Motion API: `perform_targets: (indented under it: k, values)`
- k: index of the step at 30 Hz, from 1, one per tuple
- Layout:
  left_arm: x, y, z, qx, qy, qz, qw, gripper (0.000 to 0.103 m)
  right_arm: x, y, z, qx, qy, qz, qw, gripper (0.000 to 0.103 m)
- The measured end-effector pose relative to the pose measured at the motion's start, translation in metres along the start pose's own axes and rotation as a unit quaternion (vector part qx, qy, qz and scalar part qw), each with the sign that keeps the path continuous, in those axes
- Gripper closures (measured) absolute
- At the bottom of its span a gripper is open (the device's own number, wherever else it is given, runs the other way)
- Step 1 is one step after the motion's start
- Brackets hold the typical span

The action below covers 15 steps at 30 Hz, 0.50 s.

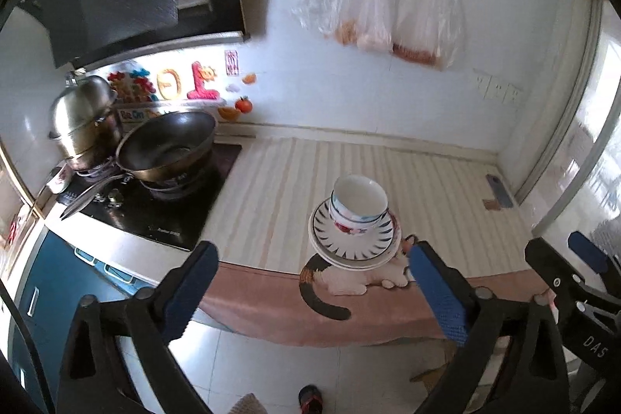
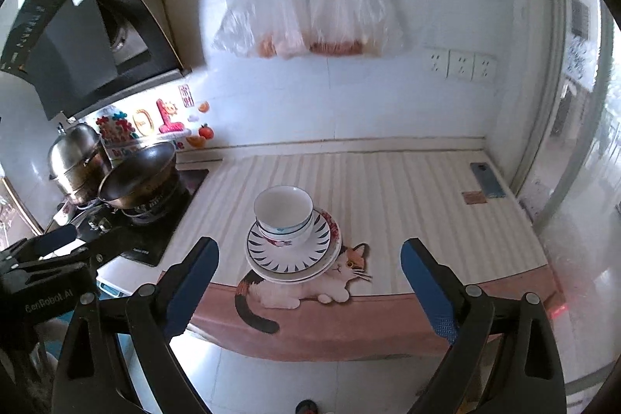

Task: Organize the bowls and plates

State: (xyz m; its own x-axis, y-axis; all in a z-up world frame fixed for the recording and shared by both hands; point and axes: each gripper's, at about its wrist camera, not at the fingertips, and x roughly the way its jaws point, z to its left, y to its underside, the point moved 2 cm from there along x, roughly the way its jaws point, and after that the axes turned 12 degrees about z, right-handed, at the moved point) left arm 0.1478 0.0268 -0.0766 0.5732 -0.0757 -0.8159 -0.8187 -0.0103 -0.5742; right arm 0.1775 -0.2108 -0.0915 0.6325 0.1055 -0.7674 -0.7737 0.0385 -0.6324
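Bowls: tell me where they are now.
The bowls sit nested atop the stacked plates, mid-counter near the front edge, just behind the cat picture, right of the stove.

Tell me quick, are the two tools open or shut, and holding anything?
Left tool: open, holding nothing.
Right tool: open, holding nothing.

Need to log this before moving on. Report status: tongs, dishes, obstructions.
Left tongs open, empty. Right tongs open, empty. Bowls nested atop stacked plates near counter's front edge. Nothing between tongs and stack.

White bowls point(image 1: 359, 202) nested upright atop stacked plates point(image 1: 355, 239)
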Motion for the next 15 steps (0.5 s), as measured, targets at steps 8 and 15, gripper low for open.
perform_targets:
  k: [8,15]
  values:
    - [-0.056,0.043,-0.009,-0.007,-0.006,-0.032,0.9995,0.0,-0.069,0.043,-0.002,-0.02,-0.003,-0.032,0.999,0.005]
    - [-0.089,0.079,-0.017,-0.008,-0.013,-0.04,0.9991,0.0,-0.118,0.078,-0.006,-0.029,-0.009,-0.049,0.998,0.005]
